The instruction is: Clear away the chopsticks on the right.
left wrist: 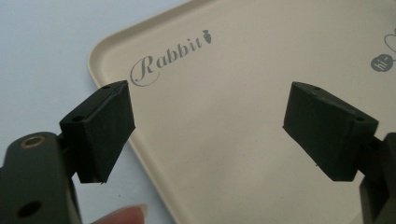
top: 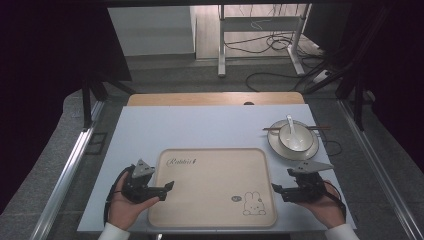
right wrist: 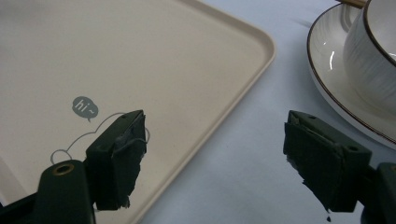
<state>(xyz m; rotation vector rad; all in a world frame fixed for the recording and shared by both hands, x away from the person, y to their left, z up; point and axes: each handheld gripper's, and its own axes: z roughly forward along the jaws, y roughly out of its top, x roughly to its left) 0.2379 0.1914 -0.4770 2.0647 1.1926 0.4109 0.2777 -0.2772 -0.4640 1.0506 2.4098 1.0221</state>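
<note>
Beige tray (top: 212,187) lies flat, lower centre of frame. L gripper (top: 167,187) at its left edge, R gripper (top: 276,189) at its right edge, both w/ jaws wide apart, holding nothing. Plate (top: 274,145) w/ bowl (top: 295,137) upper right.

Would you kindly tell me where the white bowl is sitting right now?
In the high view, the white bowl sits on a plate at the table's far right, beyond the tray's right corner, with a spoon in it.
</note>
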